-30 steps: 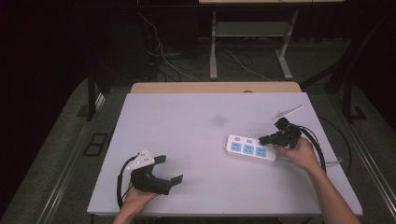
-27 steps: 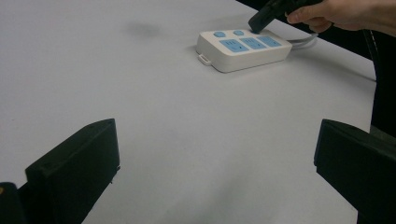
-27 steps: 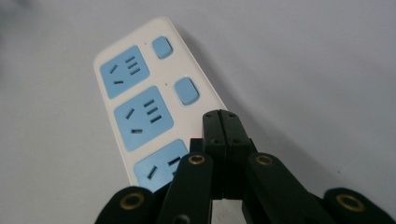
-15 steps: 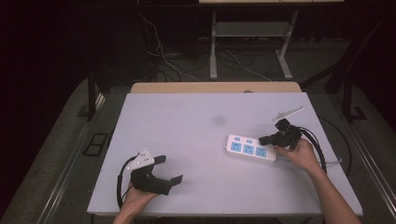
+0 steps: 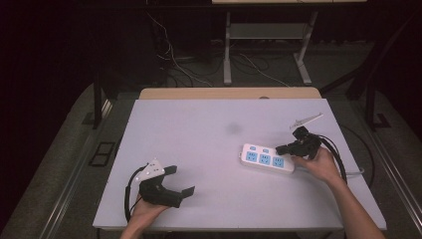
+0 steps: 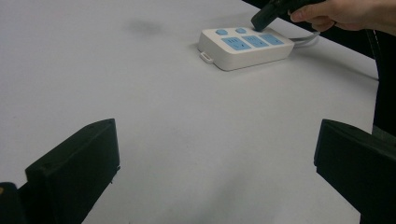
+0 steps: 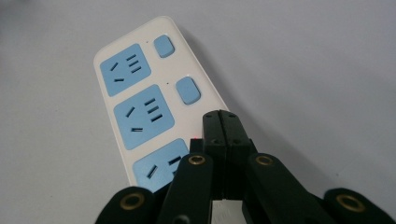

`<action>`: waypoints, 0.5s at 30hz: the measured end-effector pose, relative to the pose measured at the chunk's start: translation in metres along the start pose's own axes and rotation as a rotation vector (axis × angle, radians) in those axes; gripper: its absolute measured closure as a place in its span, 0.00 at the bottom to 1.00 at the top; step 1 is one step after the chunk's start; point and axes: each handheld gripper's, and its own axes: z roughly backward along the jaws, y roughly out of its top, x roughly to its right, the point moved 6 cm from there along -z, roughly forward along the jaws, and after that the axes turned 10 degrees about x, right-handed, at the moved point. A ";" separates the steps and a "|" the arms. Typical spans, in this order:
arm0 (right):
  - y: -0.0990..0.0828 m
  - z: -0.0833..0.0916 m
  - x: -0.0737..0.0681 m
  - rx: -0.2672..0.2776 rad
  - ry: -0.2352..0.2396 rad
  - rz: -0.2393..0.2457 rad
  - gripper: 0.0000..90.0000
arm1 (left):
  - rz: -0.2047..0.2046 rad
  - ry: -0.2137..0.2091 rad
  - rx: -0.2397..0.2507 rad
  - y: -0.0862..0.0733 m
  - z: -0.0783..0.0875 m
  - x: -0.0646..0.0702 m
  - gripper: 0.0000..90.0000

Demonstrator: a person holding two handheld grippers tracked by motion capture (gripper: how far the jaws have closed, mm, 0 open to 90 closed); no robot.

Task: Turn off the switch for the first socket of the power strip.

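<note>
Evidently the right gripper (image 7: 220,122), jaws clenched together and holding nothing, is used as a prod: its tip sits on the white power strip (image 5: 266,160) (right of centre in the high view), likely over the third switch. The left gripper (image 5: 171,181), jaws released wide, idles at the lower left of the table (image 5: 199,129).

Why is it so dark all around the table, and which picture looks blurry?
High view: light falls on the white table; the floor around it stays dim. Left gripper view: the near tongs look soft, the power strip sharper. Right gripper view: the shut tongs and strip are crisp, with a tiny red light beside them.
</note>
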 end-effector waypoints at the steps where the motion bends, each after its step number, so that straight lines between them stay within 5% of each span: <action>1: 0.000 0.000 0.000 -0.003 0.008 -0.003 1.00 | 0.000 0.000 0.000 0.000 0.000 0.000 0.00; 15: 0.008 0.010 -0.002 0.000 -0.006 0.005 1.00 | 0.003 0.003 -0.002 0.000 0.000 -0.001 0.00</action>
